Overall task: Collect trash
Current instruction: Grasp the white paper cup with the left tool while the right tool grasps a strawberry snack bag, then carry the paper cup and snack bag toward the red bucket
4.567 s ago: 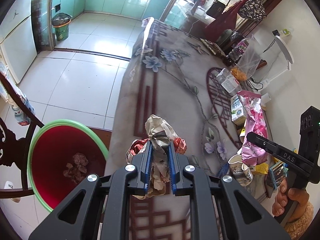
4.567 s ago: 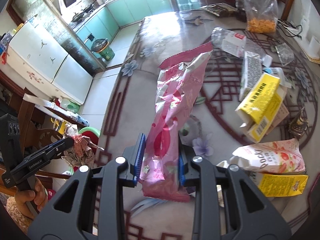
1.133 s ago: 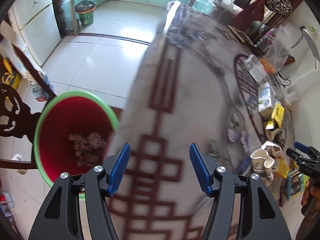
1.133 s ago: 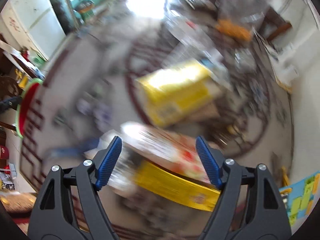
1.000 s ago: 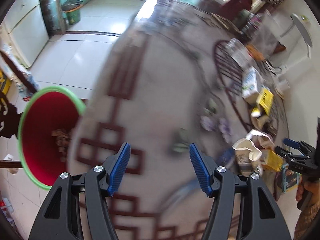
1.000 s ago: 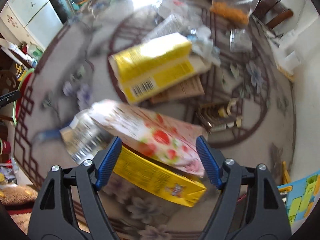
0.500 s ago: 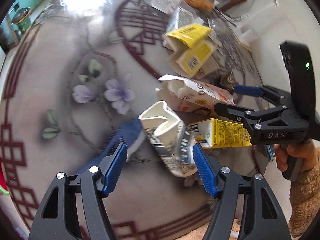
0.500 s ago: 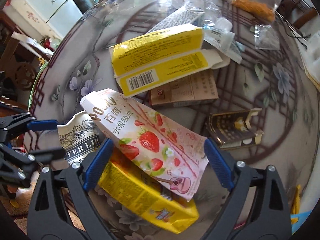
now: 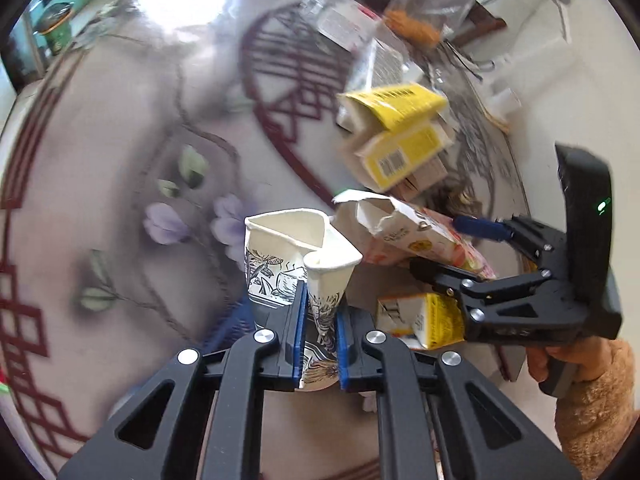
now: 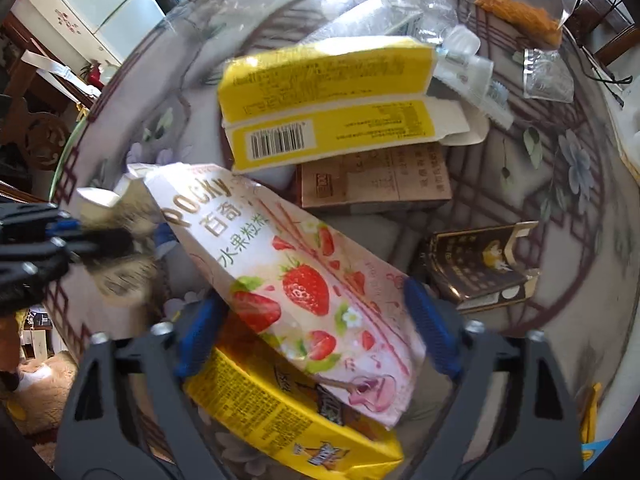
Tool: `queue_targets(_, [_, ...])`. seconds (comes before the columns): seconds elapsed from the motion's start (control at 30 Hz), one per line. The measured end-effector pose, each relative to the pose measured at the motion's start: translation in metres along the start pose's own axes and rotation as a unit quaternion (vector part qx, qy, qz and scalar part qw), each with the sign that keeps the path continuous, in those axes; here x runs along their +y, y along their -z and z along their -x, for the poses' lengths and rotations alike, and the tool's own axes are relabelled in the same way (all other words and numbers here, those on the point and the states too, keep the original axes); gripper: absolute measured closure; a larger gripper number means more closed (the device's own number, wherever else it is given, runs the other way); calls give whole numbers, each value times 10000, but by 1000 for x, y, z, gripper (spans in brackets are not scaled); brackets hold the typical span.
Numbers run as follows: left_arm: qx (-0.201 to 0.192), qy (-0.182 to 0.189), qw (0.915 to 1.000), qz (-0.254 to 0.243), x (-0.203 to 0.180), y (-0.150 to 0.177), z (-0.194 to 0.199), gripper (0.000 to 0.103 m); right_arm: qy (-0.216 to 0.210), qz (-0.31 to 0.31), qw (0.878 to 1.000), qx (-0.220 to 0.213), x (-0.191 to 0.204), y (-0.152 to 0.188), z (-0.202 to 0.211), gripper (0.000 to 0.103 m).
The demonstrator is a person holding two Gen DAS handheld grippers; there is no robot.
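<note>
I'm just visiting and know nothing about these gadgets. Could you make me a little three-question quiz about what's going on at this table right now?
1. True or false: the left gripper is clamped on a crushed paper cup.
2. Multiple choice: the right gripper has its blue pads on either side of which item? A) a clear plastic bottle B) the pink strawberry Pocky box C) a dark brown carton
3. Fill in: under the Pocky box, nearer the camera, lies a ____ coloured box.

Key
1. True: the pads pinch a fold of the cup's wall.
2. B, though the jaws have just been closing around it and whether the pads press it yet is unclear.
3. Yellow.
</note>
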State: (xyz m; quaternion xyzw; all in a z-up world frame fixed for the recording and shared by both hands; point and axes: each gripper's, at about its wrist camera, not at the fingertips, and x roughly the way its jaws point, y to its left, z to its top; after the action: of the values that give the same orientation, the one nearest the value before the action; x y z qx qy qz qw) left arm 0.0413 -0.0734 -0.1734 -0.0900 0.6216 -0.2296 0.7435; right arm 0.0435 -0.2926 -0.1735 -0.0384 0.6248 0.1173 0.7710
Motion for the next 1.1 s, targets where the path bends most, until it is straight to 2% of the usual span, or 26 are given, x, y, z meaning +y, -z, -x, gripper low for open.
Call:
queue_targets(0.07, [-98, -9, 9999, 55, 6, -2, 9, 93, 206, 100, 9997, -59, 3, -2, 0, 52])
queue_targets(0.13, [-244, -26, 9997, 78, 11, -3, 19, 93, -38, 3, 9999, -160, 2, -5, 6, 66])
queue_targets(0.23, [-457, -99, 9989, 76, 17, -5, 33, 93, -92, -115, 9991, -404, 2, -12, 21, 77])
queue_targets(0.4, [-764, -206, 9967, 159, 24, -11, 52, 93, -329, -304, 9950, -888, 9, -21, 53, 79])
queue_targets(0.63, [-1041, -313, 9939, 170, 31, -11, 73, 93, -570, -615, 9882, -1285, 20, -33, 72, 79])
queue_targets(0.83, [-1150, -346, 9924, 255, 45, -7, 85, 93, -597, -545, 9873, -1366, 39, -37, 78, 79])
queue_targets(1.1, [-1149, -344, 9920, 396, 70, 2, 94, 93, -541, -455, 9896, -1252, 65, -39, 70, 79])
